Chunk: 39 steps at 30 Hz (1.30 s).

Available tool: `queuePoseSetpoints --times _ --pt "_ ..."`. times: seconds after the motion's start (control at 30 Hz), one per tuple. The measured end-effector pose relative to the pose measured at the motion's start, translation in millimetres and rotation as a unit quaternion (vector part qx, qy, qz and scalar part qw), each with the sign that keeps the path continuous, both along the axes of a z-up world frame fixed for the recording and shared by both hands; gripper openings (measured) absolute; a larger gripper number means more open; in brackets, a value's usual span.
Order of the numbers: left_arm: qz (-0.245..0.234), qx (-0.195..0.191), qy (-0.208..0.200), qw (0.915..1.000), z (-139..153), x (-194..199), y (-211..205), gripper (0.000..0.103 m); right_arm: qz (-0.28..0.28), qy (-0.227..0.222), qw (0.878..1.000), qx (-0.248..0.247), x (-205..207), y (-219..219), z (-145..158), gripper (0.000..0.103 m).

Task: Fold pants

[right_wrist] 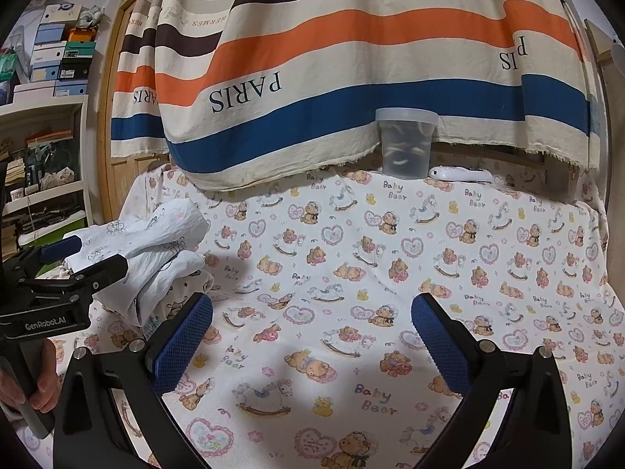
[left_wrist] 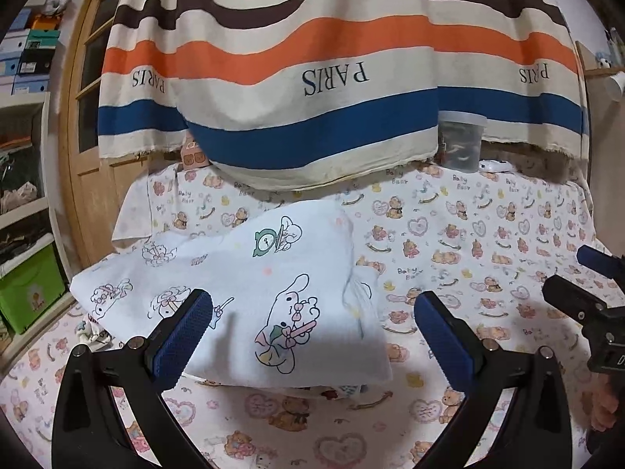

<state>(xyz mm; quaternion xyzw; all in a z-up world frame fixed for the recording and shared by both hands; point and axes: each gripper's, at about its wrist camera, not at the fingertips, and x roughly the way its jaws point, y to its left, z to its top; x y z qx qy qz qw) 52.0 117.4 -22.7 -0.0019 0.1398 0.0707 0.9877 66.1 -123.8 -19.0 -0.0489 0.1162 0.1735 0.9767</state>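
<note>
Lying folded on the bear-print sheet (left_wrist: pixel 488 234), your pants (left_wrist: pixel 250 293) run long from near right to far left, at the table's left edge. Your left tool (left_wrist: pixel 312 332) hovers over them, released; your right tool (right_wrist: pixel 312 336) gapes over bare sheet with open room rightward. Only the right view shows the white remote (right_wrist: pixel 461 174) beside the plastic tub (right_wrist: pixel 406 140).

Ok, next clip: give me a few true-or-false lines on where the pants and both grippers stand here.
1. The left gripper is open, jaws apart over the pants. True.
2. The right gripper grips the pants. False: it is open over bare bedsheet.
3. The pants lie spread flat at full length. False: they are bunched in a folded heap.
4. A clear tub stands at the back under the striped cloth. True.
</note>
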Motion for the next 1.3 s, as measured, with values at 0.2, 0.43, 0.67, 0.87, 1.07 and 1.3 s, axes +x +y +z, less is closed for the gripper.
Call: queuePoseSetpoints --times 0.2,0.43,0.67,0.87,1.07,1.3 --pt "0.004 0.010 -0.003 0.9999 0.3 -1.3 -3.4 0.103 0.000 0.003 1.000 -0.002 0.5 0.7 -0.3 0.102" --pt "0.006 0.012 -0.004 0.9999 0.6 -2.3 -3.4 0.103 0.000 0.007 1.000 0.000 1.8 0.3 -2.9 0.102" --pt "0.006 0.014 -0.003 0.9999 1.0 -1.2 -2.6 0.103 0.001 0.005 1.000 -0.003 1.5 0.1 -4.8 0.102" --pt "0.003 0.017 -0.001 0.9999 0.5 -0.8 -2.4 0.103 0.003 0.005 1.000 -0.003 0.4 0.5 -4.1 0.102" --pt "0.003 0.018 -0.001 0.9998 0.3 -0.1 -2.4 0.103 0.003 0.005 1.000 -0.004 1.1 0.6 -3.5 0.102" --pt "0.003 0.014 0.003 0.9999 -0.2 -0.2 -2.0 0.103 0.003 0.009 1.000 -0.003 0.3 0.7 -4.3 0.102"
